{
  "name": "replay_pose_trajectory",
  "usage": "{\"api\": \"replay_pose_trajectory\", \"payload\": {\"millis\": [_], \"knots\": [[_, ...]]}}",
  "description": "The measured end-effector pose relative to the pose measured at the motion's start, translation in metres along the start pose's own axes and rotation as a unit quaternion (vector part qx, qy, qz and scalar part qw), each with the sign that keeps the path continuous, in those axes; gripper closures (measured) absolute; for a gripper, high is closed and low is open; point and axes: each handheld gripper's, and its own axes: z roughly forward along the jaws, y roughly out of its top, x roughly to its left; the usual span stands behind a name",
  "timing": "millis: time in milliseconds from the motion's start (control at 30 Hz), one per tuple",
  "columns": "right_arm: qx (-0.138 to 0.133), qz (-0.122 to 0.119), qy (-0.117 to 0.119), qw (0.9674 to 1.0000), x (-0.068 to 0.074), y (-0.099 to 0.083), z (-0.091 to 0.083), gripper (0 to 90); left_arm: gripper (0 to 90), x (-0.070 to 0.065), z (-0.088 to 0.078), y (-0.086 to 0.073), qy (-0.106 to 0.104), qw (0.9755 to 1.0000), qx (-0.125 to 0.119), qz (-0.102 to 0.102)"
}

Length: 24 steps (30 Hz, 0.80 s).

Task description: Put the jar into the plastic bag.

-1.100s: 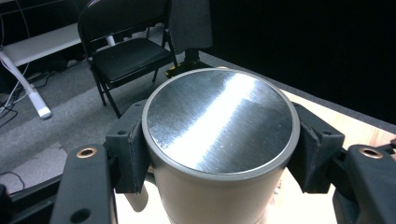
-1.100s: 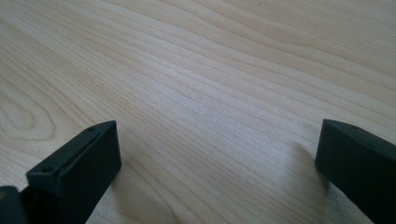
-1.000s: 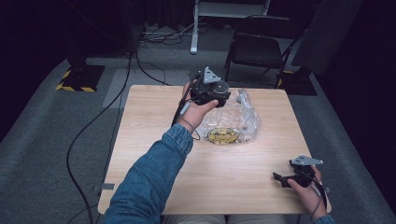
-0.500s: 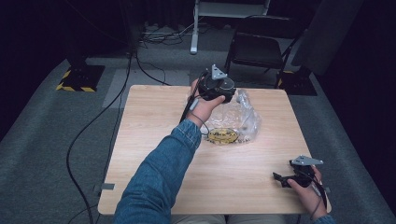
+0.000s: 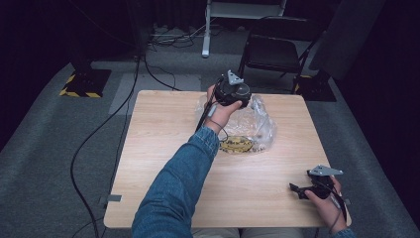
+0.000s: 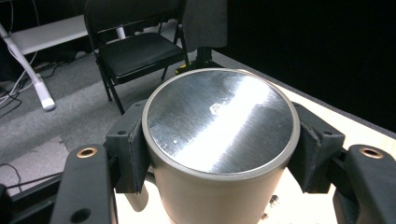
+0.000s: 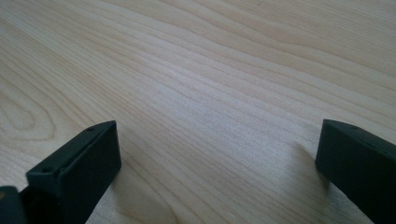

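The left gripper (image 6: 219, 154) is clamping a metal cup (image 6: 219, 140) between its jaws, pads pressing on both sides of the cup's wall, its flat shiny base facing the camera. In the high view the cup is hanging above the clear plastic bag (image 5: 257, 126) at the counter's (image 5: 163, 163) far side. The right gripper (image 7: 215, 163) is resting near the counter's front right corner, jaws standing wide apart over bare wood

No word, number or brand can be read anywhere. The metal cup (image 6: 219, 140) bears a small embossed mark on its shiny flat end, too small to make out. The printed yellow patch inside the clear plastic bag (image 5: 257, 124) is blurred beyond reading.
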Motion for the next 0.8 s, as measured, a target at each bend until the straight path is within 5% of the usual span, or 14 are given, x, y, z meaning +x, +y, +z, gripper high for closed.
{"api": "replay_pose_trajectory", "payload": {"millis": [800], "knots": [[0.0, 0.0, 0.0, 1.0, 0.0, 0.0, 0.0, 0.2, 32.7, 0.008, 0.03, -0.027, 0.014, 0.9995, 0.028, -0.006]]}}
